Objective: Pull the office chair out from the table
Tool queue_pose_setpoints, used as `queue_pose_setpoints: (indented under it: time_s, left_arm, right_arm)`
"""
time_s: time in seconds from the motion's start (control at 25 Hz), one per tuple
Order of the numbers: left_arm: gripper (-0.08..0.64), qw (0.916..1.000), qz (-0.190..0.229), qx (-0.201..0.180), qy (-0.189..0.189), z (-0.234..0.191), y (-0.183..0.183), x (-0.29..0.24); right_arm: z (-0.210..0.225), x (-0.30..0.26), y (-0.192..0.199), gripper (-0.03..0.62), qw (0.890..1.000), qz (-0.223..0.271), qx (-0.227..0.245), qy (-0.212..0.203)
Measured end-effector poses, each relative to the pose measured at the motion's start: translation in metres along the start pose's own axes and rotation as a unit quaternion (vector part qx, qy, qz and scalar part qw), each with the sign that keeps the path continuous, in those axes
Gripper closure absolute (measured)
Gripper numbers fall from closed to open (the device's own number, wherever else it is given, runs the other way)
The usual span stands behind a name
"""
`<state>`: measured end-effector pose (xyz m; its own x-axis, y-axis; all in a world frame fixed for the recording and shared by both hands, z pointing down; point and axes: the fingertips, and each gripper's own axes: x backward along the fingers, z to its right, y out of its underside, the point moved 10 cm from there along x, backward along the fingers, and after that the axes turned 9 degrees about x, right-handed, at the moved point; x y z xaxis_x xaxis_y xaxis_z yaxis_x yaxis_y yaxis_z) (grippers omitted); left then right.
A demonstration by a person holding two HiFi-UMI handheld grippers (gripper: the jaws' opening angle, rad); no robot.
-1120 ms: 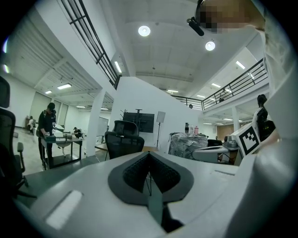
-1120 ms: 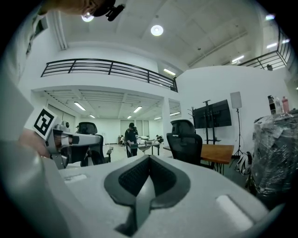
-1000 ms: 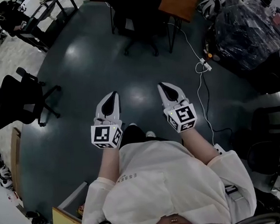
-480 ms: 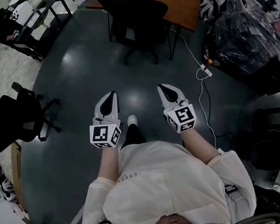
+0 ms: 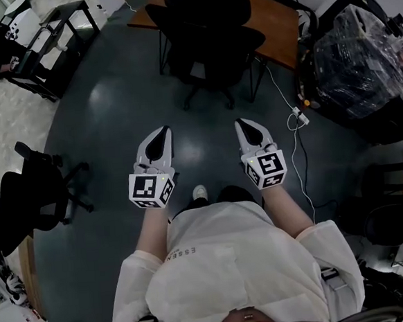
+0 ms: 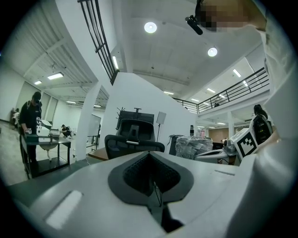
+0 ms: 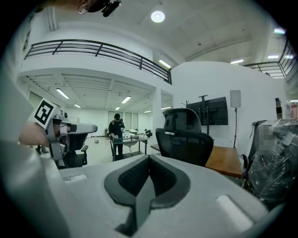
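A black office chair [image 5: 210, 45] stands pushed in at a brown wooden table [image 5: 274, 20] at the top of the head view, its back towards me. The chair [image 6: 132, 139] also shows in the left gripper view, and the chair [image 7: 184, 139] stands beside the table [image 7: 228, 168] in the right gripper view. My left gripper [image 5: 159, 130] and right gripper [image 5: 246, 123] are held side by side over the dark floor, short of the chair and apart from it. Both are shut with nothing between the jaws.
Another black chair [image 5: 31, 201] stands at the left. A plastic-wrapped bulky load [image 5: 363, 50] sits at the right, with a white cable and power strip [image 5: 299, 118] on the floor beside it. A dark desk [image 5: 46, 37] stands at upper left. A person [image 7: 116, 132] works far off.
Both grippers have moved forward across the floor towards the chair and table, which now sit lower and larger in the head view. The jaws stayed shut.
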<state>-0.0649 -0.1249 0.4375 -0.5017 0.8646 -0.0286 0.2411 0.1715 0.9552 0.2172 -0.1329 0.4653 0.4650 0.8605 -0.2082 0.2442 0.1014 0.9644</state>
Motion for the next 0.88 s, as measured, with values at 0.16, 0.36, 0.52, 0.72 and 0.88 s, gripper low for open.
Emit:
queue_pose_setpoints:
  time_s: [0.16, 0.36, 0.52, 0.72, 0.88]
  left_arm:
    - [0.545, 1.0000, -0.004, 0.006, 0.005, -0.026, -0.007, -0.032]
    - [0.545, 0.9999, -0.006, 0.004, 0.014, -0.045, -0.009, -0.085]
    - [0.545, 0.9999, -0.009, 0.002, 0.012, -0.059, -0.014, -0.129]
    - [0.545, 0.9999, 0.000, -0.012, 0.011, -0.071, -0.029, -0.182]
    - [0.545, 0.9995, 0.001, -0.027, 0.016, -0.078, -0.042, -0.217]
  right_arm:
    - [0.014, -0.035, -0.009, 0.600, 1.000, -0.002, 0.002, 0.009]
    - [0.050, -0.076, -0.010, 0.600, 1.000, 0.003, -0.001, 0.022]
    - [0.083, -0.110, -0.016, 0.600, 1.000, 0.007, 0.006, 0.025]
    - [0.123, -0.148, -0.025, 0.600, 0.999, 0.023, 0.015, 0.024]
    - [0.150, -0.178, -0.028, 0.600, 0.999, 0.027, 0.030, 0.023]
